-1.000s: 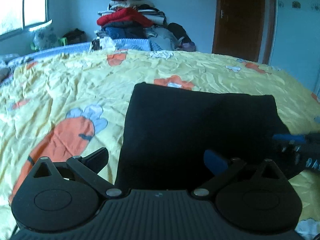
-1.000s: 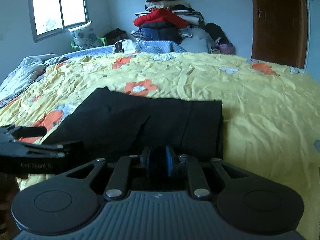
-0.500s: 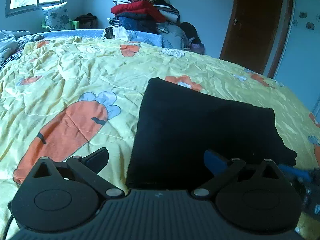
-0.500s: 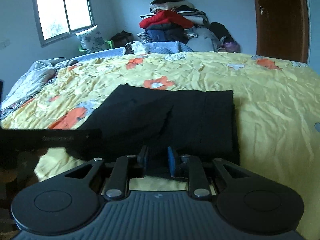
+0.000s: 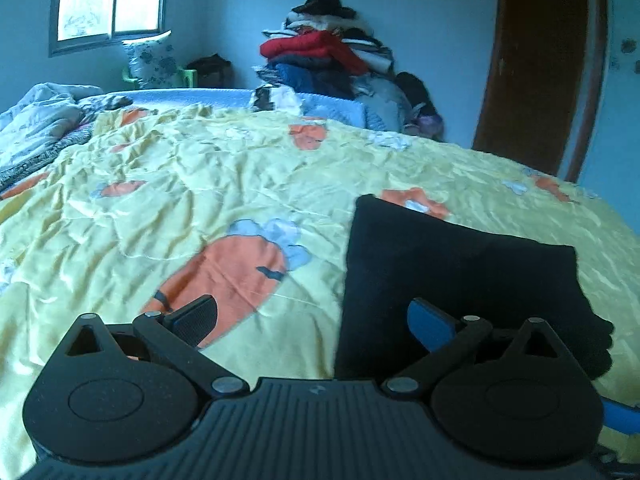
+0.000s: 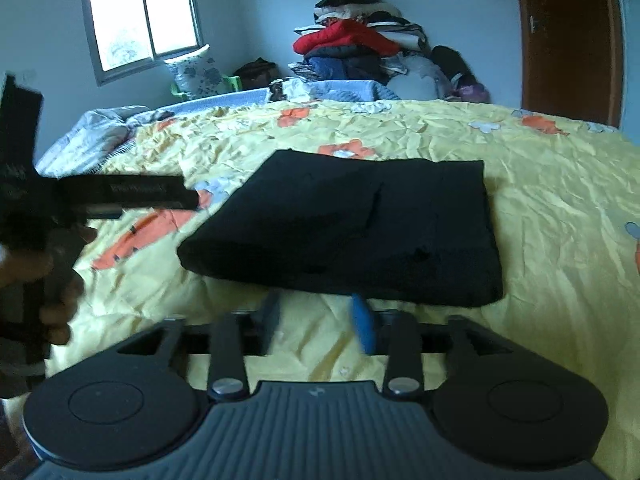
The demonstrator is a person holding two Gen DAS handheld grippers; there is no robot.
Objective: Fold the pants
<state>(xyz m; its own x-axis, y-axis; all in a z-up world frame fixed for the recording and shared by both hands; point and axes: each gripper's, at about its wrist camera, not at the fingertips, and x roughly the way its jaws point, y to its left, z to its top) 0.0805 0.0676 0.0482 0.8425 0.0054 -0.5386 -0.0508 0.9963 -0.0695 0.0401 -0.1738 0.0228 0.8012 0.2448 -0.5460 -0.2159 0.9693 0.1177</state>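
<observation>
Black folded pants [image 6: 352, 228] just beyond the right gripper's [image 6: 318, 322] parted, empty fingers [image 6: 364, 326].

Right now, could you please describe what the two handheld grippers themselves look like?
Both share a black ribbed body, two round discs and silver pivot screws. The left gripper has one black textured pad and one blue; the right gripper shows a blue pad too.

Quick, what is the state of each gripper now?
Left gripper: open, holding nothing.
Right gripper: open, holding nothing; the folded black pants lie free on the bed.
</observation>
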